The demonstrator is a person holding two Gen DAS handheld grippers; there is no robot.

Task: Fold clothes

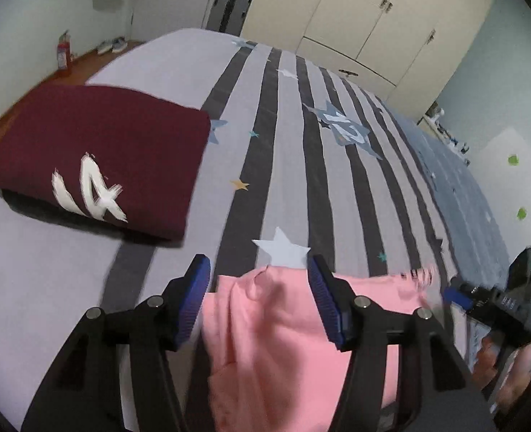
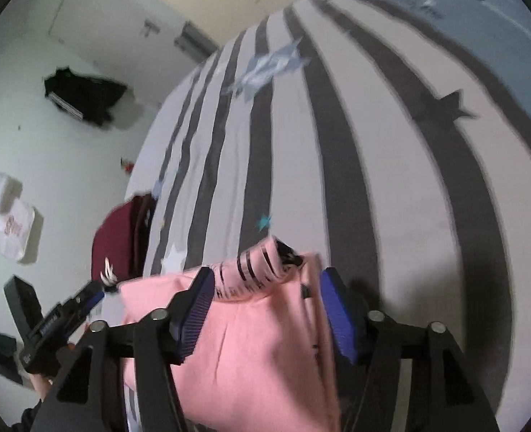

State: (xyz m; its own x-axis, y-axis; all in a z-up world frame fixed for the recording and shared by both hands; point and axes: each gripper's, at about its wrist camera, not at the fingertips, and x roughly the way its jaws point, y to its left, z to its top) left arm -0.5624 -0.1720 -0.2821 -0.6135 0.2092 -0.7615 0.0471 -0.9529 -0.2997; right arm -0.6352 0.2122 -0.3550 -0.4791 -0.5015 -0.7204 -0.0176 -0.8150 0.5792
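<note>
My left gripper (image 1: 258, 302): jaws apart, pads clear of the pink garment (image 1: 283, 342) lying between them | my right gripper (image 2: 267, 309): jaws apart, same pink garment between | pink garment lies on striped bed (image 1: 283, 165) | folded maroon garment (image 1: 114, 151) rests apart, on my left

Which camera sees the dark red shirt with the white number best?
The left wrist view. There the dark red shirt lies folded flat on the striped bed, whole, with its white number showing. The right wrist view catches only a blurry edge of it at the side of the bed, behind the pink garment.
</note>
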